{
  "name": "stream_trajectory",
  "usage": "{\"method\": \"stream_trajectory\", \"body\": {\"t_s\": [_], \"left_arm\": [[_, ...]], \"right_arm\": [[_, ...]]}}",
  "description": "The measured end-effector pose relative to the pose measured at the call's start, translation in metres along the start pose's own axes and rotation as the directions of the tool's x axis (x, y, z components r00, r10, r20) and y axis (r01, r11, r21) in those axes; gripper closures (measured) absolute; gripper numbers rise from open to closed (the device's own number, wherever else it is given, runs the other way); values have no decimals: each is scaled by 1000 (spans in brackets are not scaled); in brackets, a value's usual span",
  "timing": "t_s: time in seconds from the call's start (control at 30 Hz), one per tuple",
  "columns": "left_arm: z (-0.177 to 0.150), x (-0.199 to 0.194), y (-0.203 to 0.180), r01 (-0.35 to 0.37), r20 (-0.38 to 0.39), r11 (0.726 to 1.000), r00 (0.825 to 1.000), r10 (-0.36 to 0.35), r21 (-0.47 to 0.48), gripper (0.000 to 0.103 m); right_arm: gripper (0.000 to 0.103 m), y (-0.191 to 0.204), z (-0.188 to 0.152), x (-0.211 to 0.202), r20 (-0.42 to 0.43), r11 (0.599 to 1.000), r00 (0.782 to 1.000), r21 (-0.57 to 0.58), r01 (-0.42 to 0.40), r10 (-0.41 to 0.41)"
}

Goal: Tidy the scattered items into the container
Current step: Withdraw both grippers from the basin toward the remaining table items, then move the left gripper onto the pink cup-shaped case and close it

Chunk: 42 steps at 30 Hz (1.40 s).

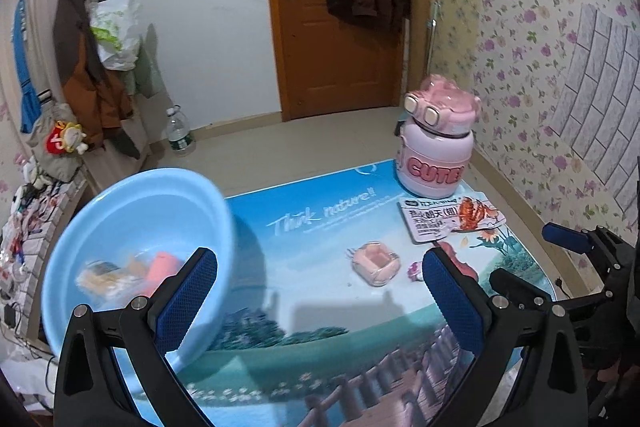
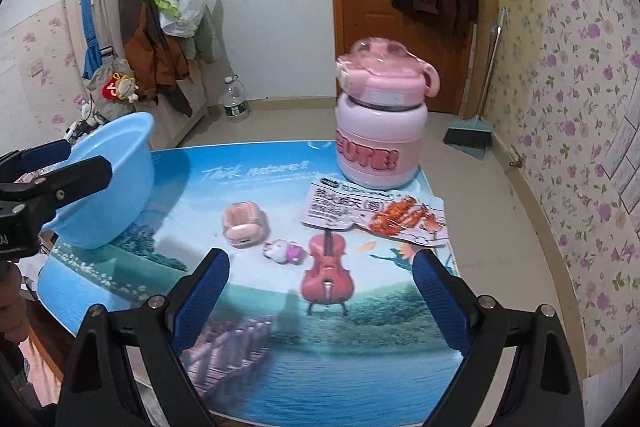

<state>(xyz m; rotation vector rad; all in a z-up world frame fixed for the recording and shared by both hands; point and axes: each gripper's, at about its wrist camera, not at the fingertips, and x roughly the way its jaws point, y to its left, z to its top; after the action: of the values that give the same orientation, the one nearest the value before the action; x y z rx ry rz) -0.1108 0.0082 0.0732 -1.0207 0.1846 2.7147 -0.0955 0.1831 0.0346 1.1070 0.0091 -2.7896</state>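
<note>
A light blue basin (image 1: 132, 227) stands at the table's left; it shows in the right wrist view too (image 2: 112, 183). It holds a pink block and a packet, both blurred. On the mat lie a pink case (image 1: 375, 263) (image 2: 243, 227), a small pink-and-white toy (image 2: 282, 251), a red violin (image 2: 328, 271) and a snack packet (image 1: 452, 221) (image 2: 376, 217). A pink bottle (image 1: 436, 147) (image 2: 380, 131) stands at the far right. My left gripper (image 1: 320, 291) is open and empty, beside the basin. My right gripper (image 2: 322, 293) is open and empty, above the violin.
The table carries a printed landscape mat (image 2: 312, 367). Flowered wallpaper (image 2: 580, 147) runs along the right side. Behind are a wooden door (image 1: 340, 27), hanging coats, a water bottle (image 2: 235, 101) on the floor and a broom (image 2: 474, 131).
</note>
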Motion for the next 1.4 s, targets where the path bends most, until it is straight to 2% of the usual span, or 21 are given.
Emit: {"method": "stream_trajectory", "body": {"t_s": [0.3, 0.5, 0.7, 0.93, 1.0, 1.07, 1.23, 1.3, 1.4], "left_arm": [[-2, 51, -27, 38, -57, 998, 998, -35, 46, 0], [-1, 82, -34, 50, -98, 998, 994, -48, 24, 2], [-4, 111, -30, 49, -164, 999, 985, -52, -24, 17], [-9, 129, -32, 63, -207, 997, 976, -73, -55, 26], [-10, 134, -33, 71, -221, 996, 972, -82, -56, 35], [-12, 139, -34, 75, -237, 996, 968, -85, -53, 39], [-15, 143, -33, 92, -239, 994, 965, -104, -61, 42], [-16, 143, -34, 102, -241, 993, 964, -112, -55, 53], [-18, 141, -33, 108, -235, 993, 965, -116, -48, 54]], "right_arm": [[9, -29, -7, 17, -36, 999, 999, 42, 24, -23], [9, -36, -8, 29, -51, 999, 998, 46, 22, -20], [9, -42, -9, 41, -67, 999, 998, 51, 19, -16], [9, -41, -8, 52, -77, 999, 997, 46, 10, -7], [9, -40, -7, 56, -79, 999, 997, 44, 6, -3], [9, -40, -8, 58, -81, 999, 997, 43, 2, 1], [9, -38, -8, 59, -83, 999, 997, 41, 5, -1], [9, -39, -7, 59, -85, 999, 996, 41, 6, -3], [9, -36, -6, 60, -86, 999, 996, 33, 3, -1]]}}
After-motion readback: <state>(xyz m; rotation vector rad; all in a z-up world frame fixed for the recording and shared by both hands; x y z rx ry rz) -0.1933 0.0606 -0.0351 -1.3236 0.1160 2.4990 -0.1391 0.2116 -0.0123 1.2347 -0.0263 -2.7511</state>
